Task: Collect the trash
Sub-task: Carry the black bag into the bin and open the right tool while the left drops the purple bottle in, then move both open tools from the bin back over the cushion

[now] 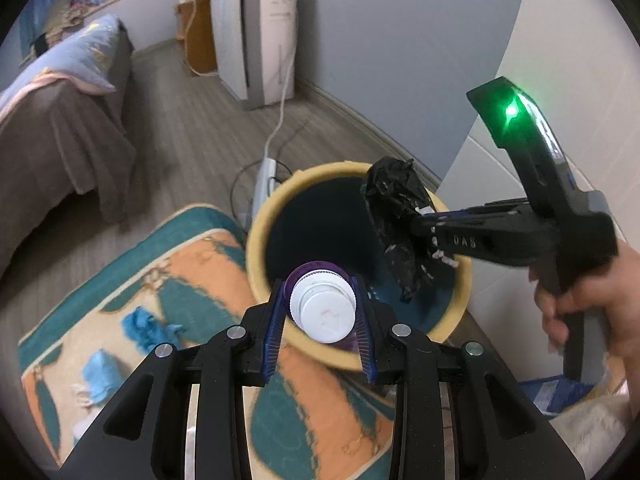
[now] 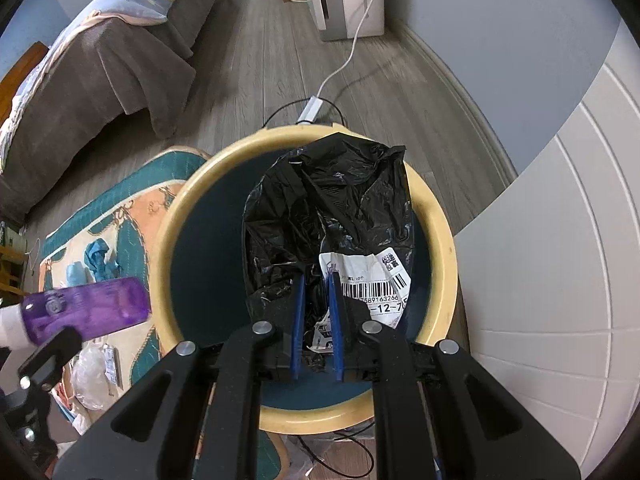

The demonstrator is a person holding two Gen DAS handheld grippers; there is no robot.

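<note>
Black crumpled bag (image 2: 324,216), barcode label (image 2: 368,280), over bin (image 2: 440,240).

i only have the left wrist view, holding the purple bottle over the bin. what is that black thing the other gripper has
Observer: A crumpled black plastic mailer bag, with a white barcode shipping label facing the right wrist camera.
Operator: is it properly gripped
Observer: Yes, the right gripper has its blue fingers shut on a fold of it.
Operator: is it over the bin
Observer: Yes, above the dark inside of the round yellow-rimmed bin.
</note>
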